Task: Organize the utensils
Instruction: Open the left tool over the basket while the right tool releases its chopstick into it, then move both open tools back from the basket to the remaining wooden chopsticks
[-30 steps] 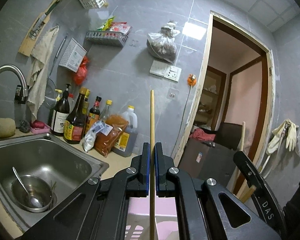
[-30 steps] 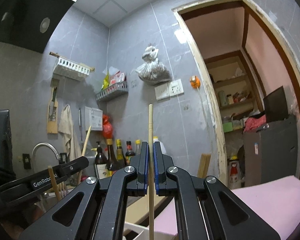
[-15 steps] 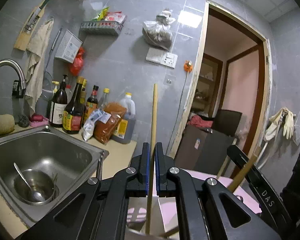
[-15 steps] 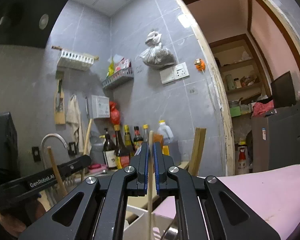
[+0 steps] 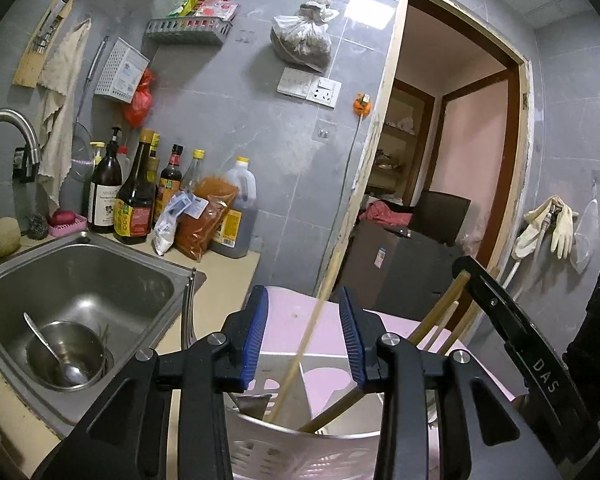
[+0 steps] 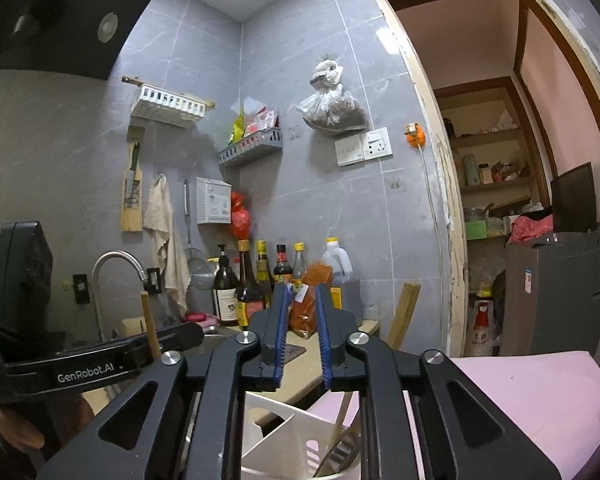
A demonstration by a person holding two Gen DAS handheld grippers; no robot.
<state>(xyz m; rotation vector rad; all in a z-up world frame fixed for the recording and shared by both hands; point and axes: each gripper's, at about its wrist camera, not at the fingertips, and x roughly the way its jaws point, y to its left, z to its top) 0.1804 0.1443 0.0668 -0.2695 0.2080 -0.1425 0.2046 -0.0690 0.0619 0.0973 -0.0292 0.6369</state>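
While the left wrist view looks straight down into the white utensil holder (image 5: 300,452), the right wrist view catches only its divider and rim. Both jaw pairs have just been opening: the left gripper (image 5: 303,334) is spread, with 1 pale wooden chopstick (image 5: 305,350) leaning loose between its pads, foot down in the holder. More chopsticks lean in the holder. The right gripper (image 6: 302,334) stands narrowly parted on nothing. Only the left view shows the sink (image 5: 100,268), farther back.

Counter (image 5: 236,268) — bottles (image 5: 134,200), sink (image 5: 80,280)
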